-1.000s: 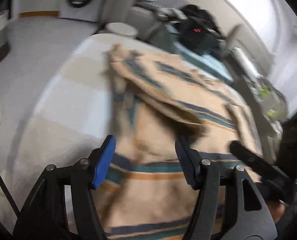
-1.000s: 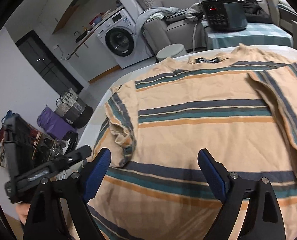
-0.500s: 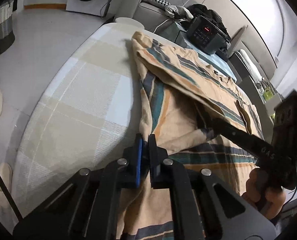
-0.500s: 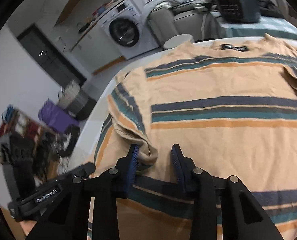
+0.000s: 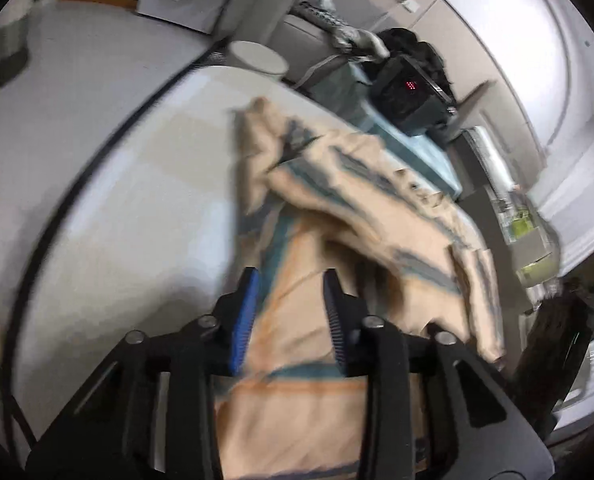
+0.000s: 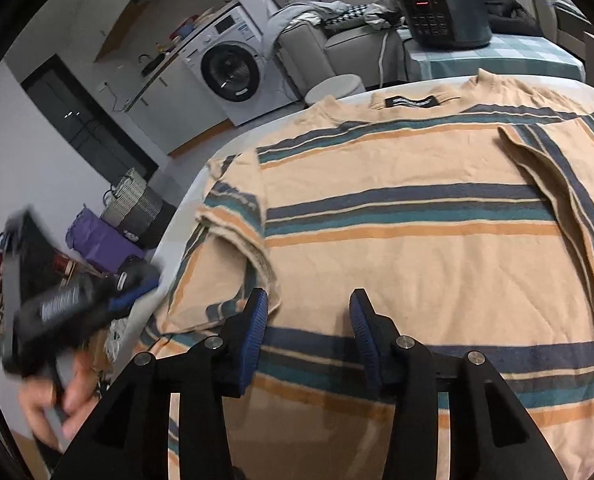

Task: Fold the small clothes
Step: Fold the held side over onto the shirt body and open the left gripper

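A tan T-shirt (image 6: 409,256) with navy, teal and orange stripes lies spread on the table, collar at the far edge. Both sleeves are folded in over the body; the left sleeve (image 6: 237,232) lies just ahead of my right gripper. My right gripper (image 6: 307,312) is open and empty, low over the shirt's lower left part. In the blurred left wrist view the shirt (image 5: 337,240) lies ahead, and my left gripper (image 5: 291,284) is open over its side edge, holding nothing. The left gripper also shows in the right wrist view (image 6: 81,300), off the table's left edge.
The table has a pale checked cloth (image 5: 137,200). Beyond it stand a black cooker (image 6: 441,16) on a teal checked table, a grey sofa (image 6: 337,40), a round stool (image 6: 333,86) and a washing machine (image 6: 233,68). Baskets and bags (image 6: 129,216) sit on the floor at left.
Half a second ago both grippers were closed or nearly closed on the shirt's left sleeve and side. Both have now opened and let go; the sleeve lies folded over the body.
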{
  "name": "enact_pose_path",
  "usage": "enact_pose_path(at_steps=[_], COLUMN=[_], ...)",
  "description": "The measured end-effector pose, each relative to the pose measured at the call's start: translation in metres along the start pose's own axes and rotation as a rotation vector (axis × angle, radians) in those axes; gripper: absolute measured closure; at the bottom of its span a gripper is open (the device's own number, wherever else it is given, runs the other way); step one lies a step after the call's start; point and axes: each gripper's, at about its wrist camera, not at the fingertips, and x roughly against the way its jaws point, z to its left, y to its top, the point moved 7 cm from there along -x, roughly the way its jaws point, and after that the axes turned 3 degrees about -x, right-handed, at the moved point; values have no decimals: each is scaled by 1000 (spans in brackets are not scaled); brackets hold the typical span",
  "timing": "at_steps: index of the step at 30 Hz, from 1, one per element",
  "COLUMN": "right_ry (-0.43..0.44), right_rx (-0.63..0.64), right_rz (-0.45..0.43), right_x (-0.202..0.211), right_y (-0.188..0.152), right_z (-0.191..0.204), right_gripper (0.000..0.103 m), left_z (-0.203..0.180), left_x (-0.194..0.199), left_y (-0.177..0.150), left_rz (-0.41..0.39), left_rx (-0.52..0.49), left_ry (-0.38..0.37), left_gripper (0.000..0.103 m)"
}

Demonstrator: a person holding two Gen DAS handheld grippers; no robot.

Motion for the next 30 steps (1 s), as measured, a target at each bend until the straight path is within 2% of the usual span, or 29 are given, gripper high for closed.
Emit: enact_pose_path(at_steps=[4,6,9,11,13,14,17,20,24,27,30], right_ry=[20,25,26,19,16,14,-5,-26,-23,-6,-4], right_rx=[-3,2,16,22,20,13,-8,-23,-54,-45,-17], right_rz=[4,4,0,-8,-15,-21,-28,-41,-38,-37,-47], right_x=[5,9,15,20,24,26,31,40,42,43,47], right_y=[-8,-11,-14,-14,-12,-11,-8,-6,-5,-6,-8], right_z=[1,1,0,-3,-9,-12,-24,-37,-46,-40,-35], right_gripper=[58,58,58,58,58,58,58,58,58,58,58], left_z=[-15,-17,-23,-36,-59,-71,-108,-116,-107,-80,-57], left_x=[-47,-69,-83,-82,-90,-95,-119,-117,-84,-52,-30], left_y=[22,29,38,48,54,52,37,32,23,1,-26], left_rz=[72,98,47,-33,-42,-26,101,108,69,56,45], left_rx=[116,173,229,183,99,71,-22,-56,-84,-95,-157], left_ry=[-133,-154,-183,-174,-170,-185,-215,-194,-132,-56,45], left_gripper=[69,69,72,76,76,75,75,72,69,66,66])
